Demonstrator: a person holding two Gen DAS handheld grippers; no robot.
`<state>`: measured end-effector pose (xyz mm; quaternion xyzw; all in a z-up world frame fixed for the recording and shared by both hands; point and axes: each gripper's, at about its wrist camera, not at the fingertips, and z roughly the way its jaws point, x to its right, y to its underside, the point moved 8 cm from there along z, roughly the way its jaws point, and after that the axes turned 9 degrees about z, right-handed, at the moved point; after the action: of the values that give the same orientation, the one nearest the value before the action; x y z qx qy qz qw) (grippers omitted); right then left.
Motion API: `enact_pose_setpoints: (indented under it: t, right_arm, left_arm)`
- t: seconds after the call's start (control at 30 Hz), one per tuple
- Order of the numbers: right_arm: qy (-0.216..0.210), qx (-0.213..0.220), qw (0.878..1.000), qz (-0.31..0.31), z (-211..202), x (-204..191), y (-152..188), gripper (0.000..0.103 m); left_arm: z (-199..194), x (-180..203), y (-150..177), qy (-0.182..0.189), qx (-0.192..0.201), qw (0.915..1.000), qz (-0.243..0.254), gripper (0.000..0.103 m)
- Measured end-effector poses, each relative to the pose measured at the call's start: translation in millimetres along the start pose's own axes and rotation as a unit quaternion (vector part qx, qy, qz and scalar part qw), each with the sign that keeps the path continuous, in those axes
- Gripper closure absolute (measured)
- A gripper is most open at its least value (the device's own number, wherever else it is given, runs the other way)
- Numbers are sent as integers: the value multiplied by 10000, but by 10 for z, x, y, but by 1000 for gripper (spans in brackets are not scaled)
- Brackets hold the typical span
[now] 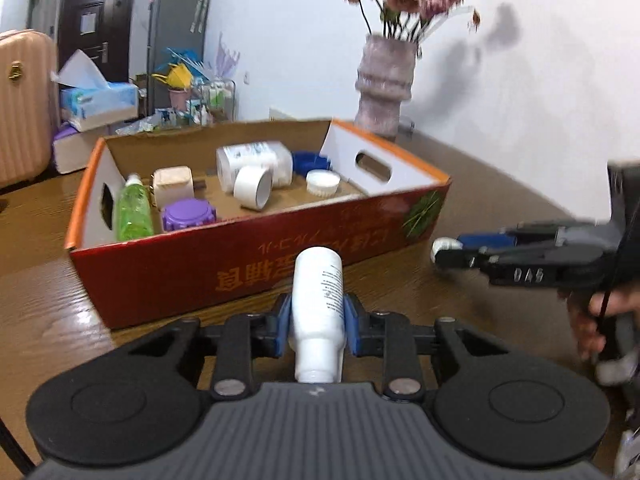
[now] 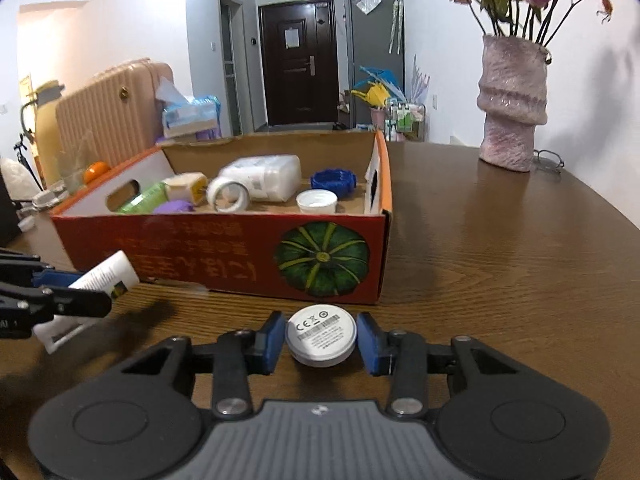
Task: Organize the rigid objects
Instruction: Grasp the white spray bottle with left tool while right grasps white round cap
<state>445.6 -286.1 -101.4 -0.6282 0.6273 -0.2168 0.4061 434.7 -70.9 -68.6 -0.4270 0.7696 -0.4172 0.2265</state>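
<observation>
My left gripper (image 1: 317, 322) is shut on a white bottle (image 1: 319, 300), held in front of the red cardboard box (image 1: 240, 268). It also shows at the left of the right wrist view (image 2: 80, 300) with the bottle (image 2: 106, 278). My right gripper (image 2: 321, 338) is shut on a white round puck (image 2: 321, 334), lying flat with its label up, just before the box (image 2: 224, 256). In the left wrist view the right gripper (image 1: 452, 254) shows at the right with the puck (image 1: 444, 247). The box holds several items: a large white bottle (image 1: 256, 164), a green bottle (image 1: 132, 210), a purple lid (image 1: 188, 216).
The box stands on a brown wooden table (image 2: 500, 260). A pink vase with flowers (image 2: 512, 108) and glasses (image 2: 550, 160) stand at the back right by the wall. Tissue packs (image 1: 98, 104) and a pink suitcase (image 1: 24, 108) lie beyond the box's left.
</observation>
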Motion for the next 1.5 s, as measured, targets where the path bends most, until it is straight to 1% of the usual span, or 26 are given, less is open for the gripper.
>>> enact_pose_setpoints:
  t: [0.17, 0.23, 0.33, 0.4, 0.53, 0.83, 1.03, 1.23, 1.3, 1.5]
  right_arm:
    - [-98, 108, 9999, 48, -427, -149, 161, 64]
    - [-138, 154, 9998, 67, -599, -218, 237, 64]
    - [-142, 248, 9995, 94, -840, -327, 358, 64]
    - [-146, 311, 9993, 135, -986, -402, 435, 64]
    - [-230, 466, 9986, 42, -1330, -607, 597, 64]
    - [-496, 822, 9950, -290, -2032, -1017, 792, 64]
    - [-475, 1081, 9926, -281, -2393, -1090, 847, 64]
    - [-455, 1220, 9911, -277, -2581, -1101, 881, 64]
    - [-456, 1231, 9910, -254, -2578, -1086, 890, 64]
    - [-419, 1126, 9927, -143, -2461, -1007, 926, 64]
  left_arm:
    - [-522, 107, 96, -266, 199, 9981, -510, 75]
    - [-735, 152, 169, -350, 277, 9969, -653, 75]
    - [-1017, 215, 254, -605, 390, 9946, -751, 75]
    - [-1217, 255, 303, -703, 466, 9925, -880, 75]
    - [-1604, 400, 392, -847, 699, 9892, -972, 75]
    - [-2301, 676, 569, -881, 1167, 9843, -986, 75]
    - [-2629, 782, 538, -856, 1506, 9811, -860, 75]
    - [-2835, 859, 478, -835, 1757, 9780, -756, 75]
    - [-2841, 872, 460, -823, 1788, 9777, -734, 75]
    - [-2724, 842, 521, -814, 1621, 9804, -769, 75]
